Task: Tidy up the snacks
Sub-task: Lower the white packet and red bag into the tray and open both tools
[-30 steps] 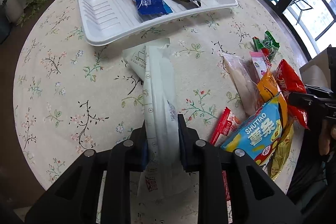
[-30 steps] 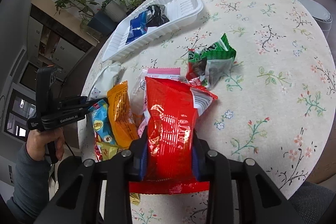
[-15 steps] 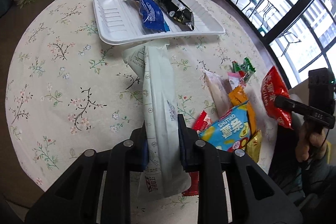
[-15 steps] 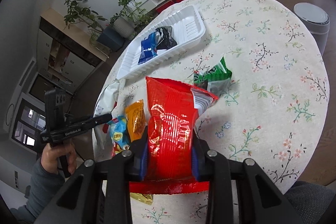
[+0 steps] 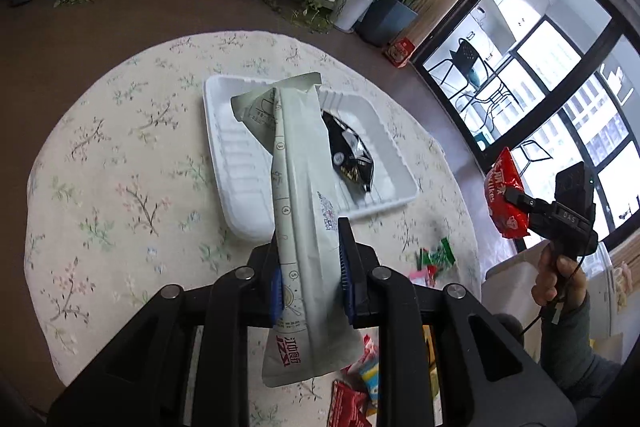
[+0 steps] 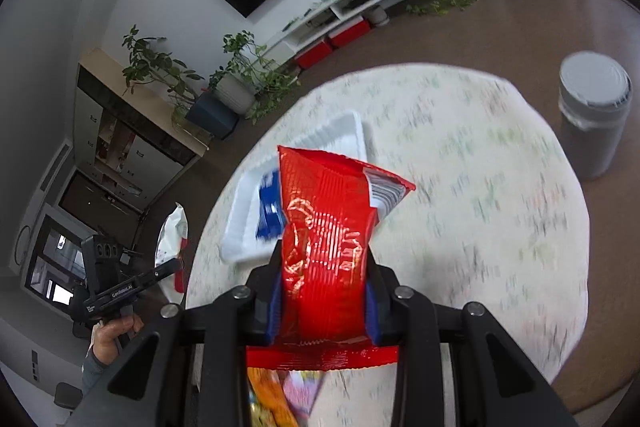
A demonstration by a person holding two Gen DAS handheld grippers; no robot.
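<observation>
The left wrist camera sits just behind the left gripper (image 5: 308, 277) and looks forward and down over the round desk (image 5: 120, 155), with the white tray (image 5: 236, 187) near its centre and the windows at far right. The right wrist camera rides behind the right gripper (image 6: 324, 301), angled down across the same desk (image 6: 480, 187) (its picture is blurred). Both views share the tray (image 6: 340, 135) and the far white shelf unit; each also catches the other gripper at its edge.
</observation>
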